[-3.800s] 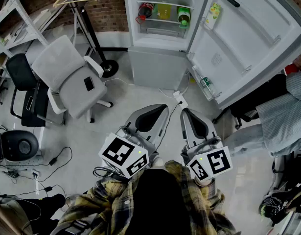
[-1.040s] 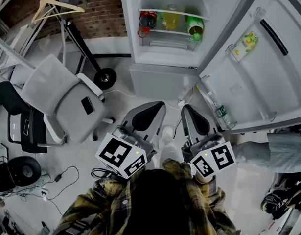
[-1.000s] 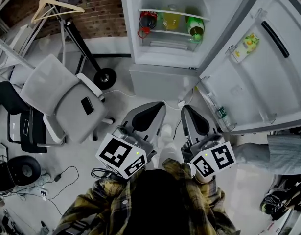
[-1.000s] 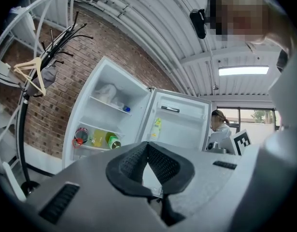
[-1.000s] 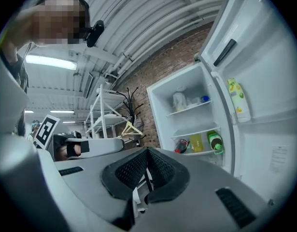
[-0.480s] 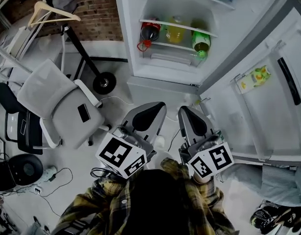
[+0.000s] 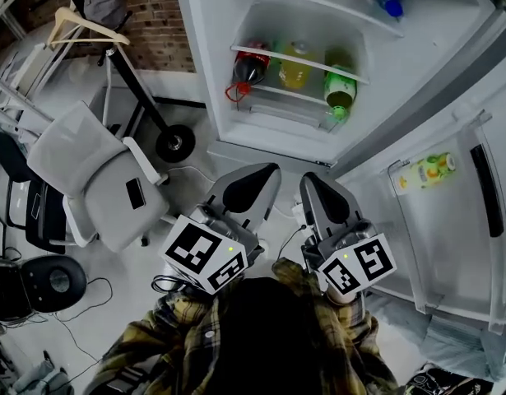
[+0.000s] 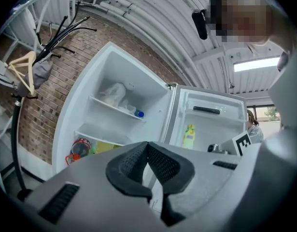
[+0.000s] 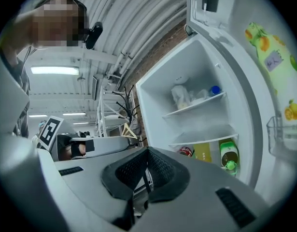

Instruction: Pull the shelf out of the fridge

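Brick wall [image 7: 158, 23] behind, the open fridge [image 7: 205, 64] stands far ahead with the shelf [image 7: 302, 58] just above the bottles [image 7: 294, 71], so I should open the left gripper [image 7: 265, 171] and right gripper [image 7: 310, 183], both closed on nothing, before meeting its front edge

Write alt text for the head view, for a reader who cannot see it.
Seen from above, a person in a plaid shirt holds the left gripper and right gripper, both shut and empty, side by side toward an open fridge without touching it. Three bottles lie beneath its lower shelf; a grey office chair stands at left.
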{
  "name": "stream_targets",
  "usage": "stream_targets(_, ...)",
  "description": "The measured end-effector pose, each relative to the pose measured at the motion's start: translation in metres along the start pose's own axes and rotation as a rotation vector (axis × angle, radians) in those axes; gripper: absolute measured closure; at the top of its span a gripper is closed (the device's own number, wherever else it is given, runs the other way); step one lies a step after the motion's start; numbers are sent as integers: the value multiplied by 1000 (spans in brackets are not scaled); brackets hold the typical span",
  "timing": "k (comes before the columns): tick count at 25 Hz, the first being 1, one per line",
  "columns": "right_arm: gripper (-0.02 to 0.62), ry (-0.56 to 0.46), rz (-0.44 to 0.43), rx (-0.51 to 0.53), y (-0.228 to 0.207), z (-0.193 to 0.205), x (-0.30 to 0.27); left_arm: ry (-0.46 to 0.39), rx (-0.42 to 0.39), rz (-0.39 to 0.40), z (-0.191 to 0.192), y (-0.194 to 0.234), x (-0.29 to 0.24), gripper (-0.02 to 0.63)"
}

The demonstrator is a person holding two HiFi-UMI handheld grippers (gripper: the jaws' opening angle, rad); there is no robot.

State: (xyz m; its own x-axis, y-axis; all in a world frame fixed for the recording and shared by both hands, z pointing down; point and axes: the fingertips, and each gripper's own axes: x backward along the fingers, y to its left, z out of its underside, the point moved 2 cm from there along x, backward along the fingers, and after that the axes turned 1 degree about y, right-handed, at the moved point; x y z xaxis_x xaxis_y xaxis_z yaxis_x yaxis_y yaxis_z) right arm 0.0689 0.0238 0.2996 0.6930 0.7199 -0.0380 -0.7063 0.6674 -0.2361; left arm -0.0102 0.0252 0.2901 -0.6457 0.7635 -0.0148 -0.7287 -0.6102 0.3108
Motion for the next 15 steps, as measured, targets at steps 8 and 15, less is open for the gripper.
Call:
stream_targets(8,578,17,-50,-30,-14,5,-15,-6,7,-49,1,12,-12,603)
stream_targets(15,578,10,-41,-37,-32,-1,-34,-3,9,-55,-6,34,-32,603)
